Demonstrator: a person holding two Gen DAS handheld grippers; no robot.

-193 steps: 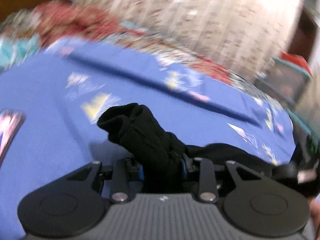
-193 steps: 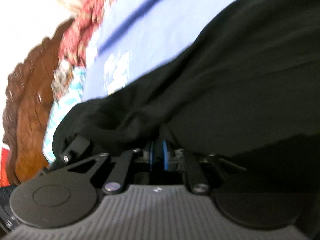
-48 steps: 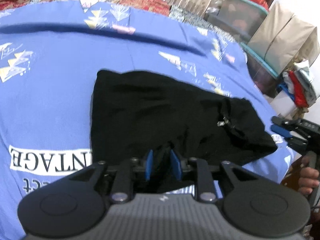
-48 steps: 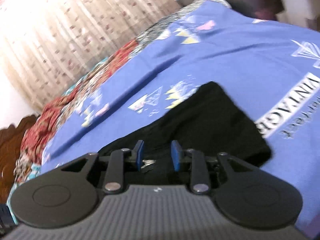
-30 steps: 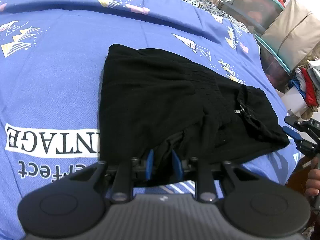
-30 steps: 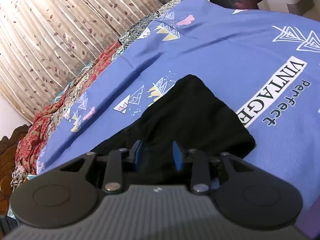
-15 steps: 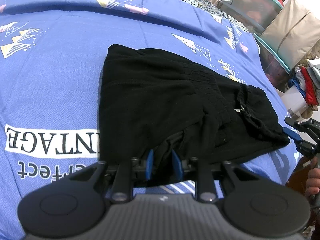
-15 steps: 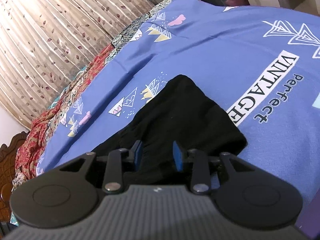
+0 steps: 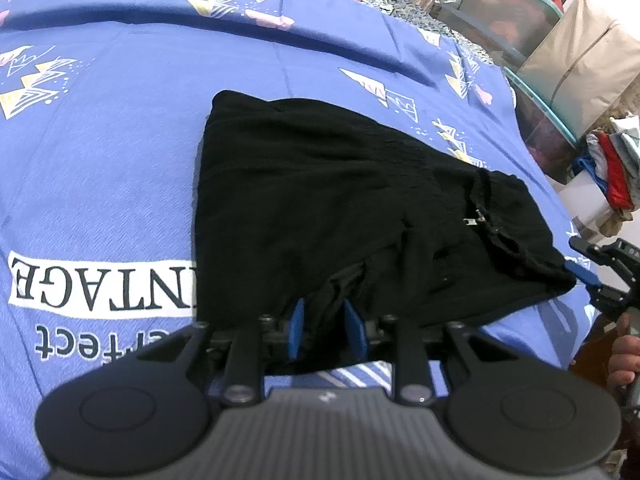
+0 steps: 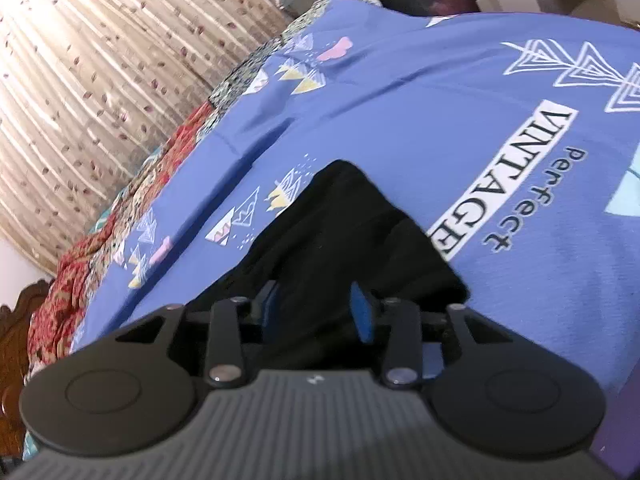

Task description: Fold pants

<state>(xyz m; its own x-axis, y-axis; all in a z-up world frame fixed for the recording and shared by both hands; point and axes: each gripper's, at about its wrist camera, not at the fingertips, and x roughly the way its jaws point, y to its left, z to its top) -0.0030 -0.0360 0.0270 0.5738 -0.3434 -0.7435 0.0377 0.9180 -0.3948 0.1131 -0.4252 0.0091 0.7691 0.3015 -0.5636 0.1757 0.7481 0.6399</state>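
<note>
Black pants (image 9: 340, 200) lie folded and flat on a blue printed bedsheet (image 9: 100, 140), with a zipper pull (image 9: 474, 220) showing near their right end. My left gripper (image 9: 323, 330) sits at the near edge. A gathered fold of the fabric is still pinched between its blue pads while its jaws begin opening. My right gripper (image 9: 588, 280) is at the right corner of the pants. In its own view, the right gripper (image 10: 316, 308) has jaws opening wide. The pants (image 10: 340, 232) lie between and beneath the pads, which do not press on them.
A person's hand (image 9: 622, 360) holds the right gripper at the bed's edge. Storage boxes (image 9: 516, 12) and a pile of clothes (image 9: 612, 176) stand beyond the bed. A curtain (image 10: 100, 60), a patterned quilt (image 10: 80, 272) and a wooden headboard (image 10: 16, 340) lie on the far side.
The pants, earlier lifted and bunched, now lie flat on the sheet. The right gripper's pads have spread apart over the last half second; the left pads have parted slightly.
</note>
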